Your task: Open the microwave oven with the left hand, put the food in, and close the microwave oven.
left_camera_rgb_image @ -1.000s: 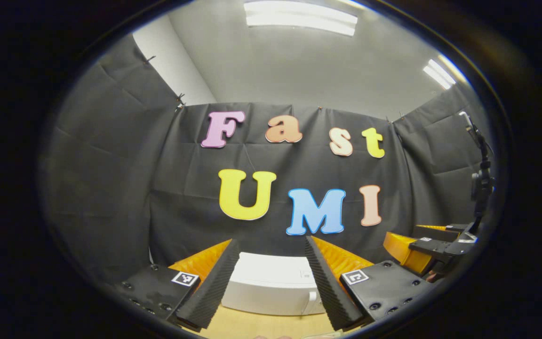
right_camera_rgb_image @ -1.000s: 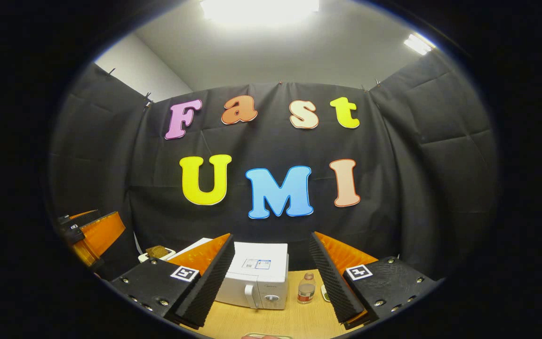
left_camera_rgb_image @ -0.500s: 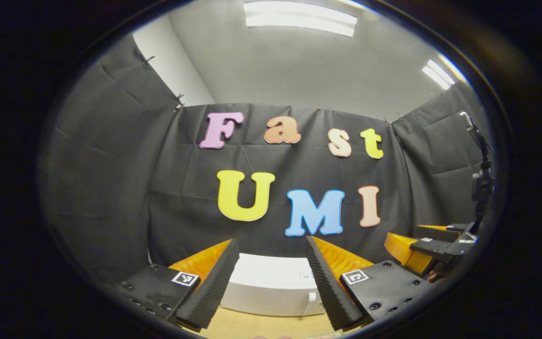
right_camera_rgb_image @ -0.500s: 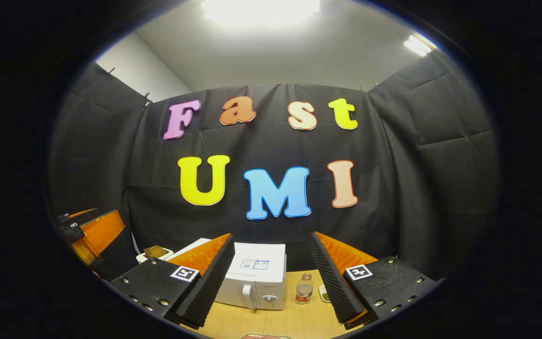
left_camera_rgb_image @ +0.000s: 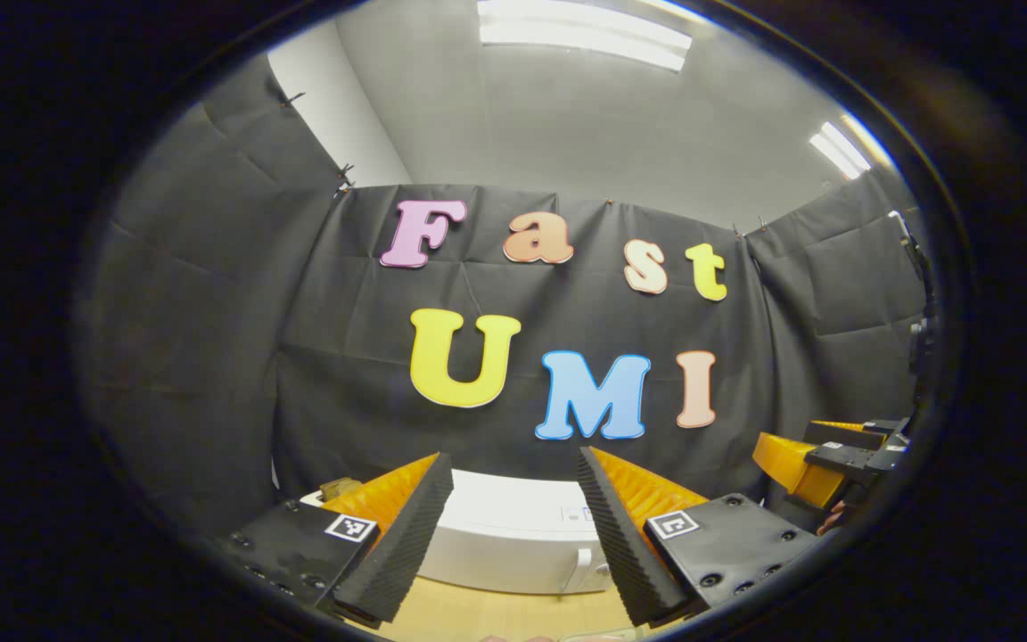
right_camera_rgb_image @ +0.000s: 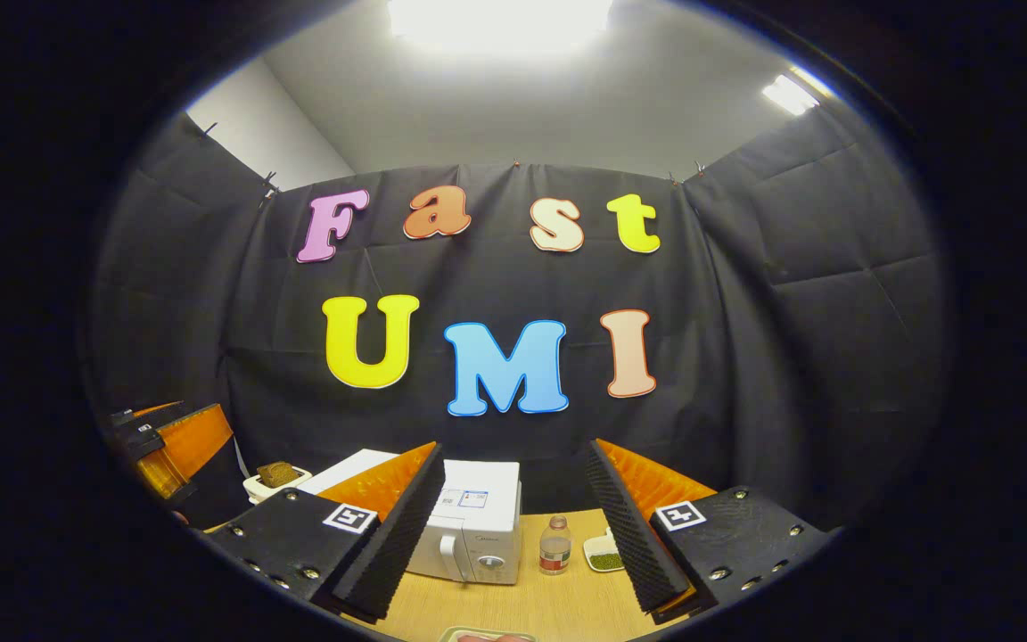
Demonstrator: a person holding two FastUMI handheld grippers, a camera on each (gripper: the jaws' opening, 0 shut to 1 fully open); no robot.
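I held both grippers up in the air, well back from the table [right_camera_rgb_image: 558,606]. My left gripper [left_camera_rgb_image: 513,535] had its fingers spread wide apart, and it held nothing. My right gripper [right_camera_rgb_image: 513,526] was wide apart too, with nothing in it. The white microwave [right_camera_rgb_image: 473,526] sat on the table with its door closed. Through the left gripper view I saw it between my fingers. A small white dish with brown food [right_camera_rgb_image: 277,477] sat to the left of the microwave. A little bottle [right_camera_rgb_image: 554,544] stood just to its right, beside a dish of green stuff [right_camera_rgb_image: 604,560].
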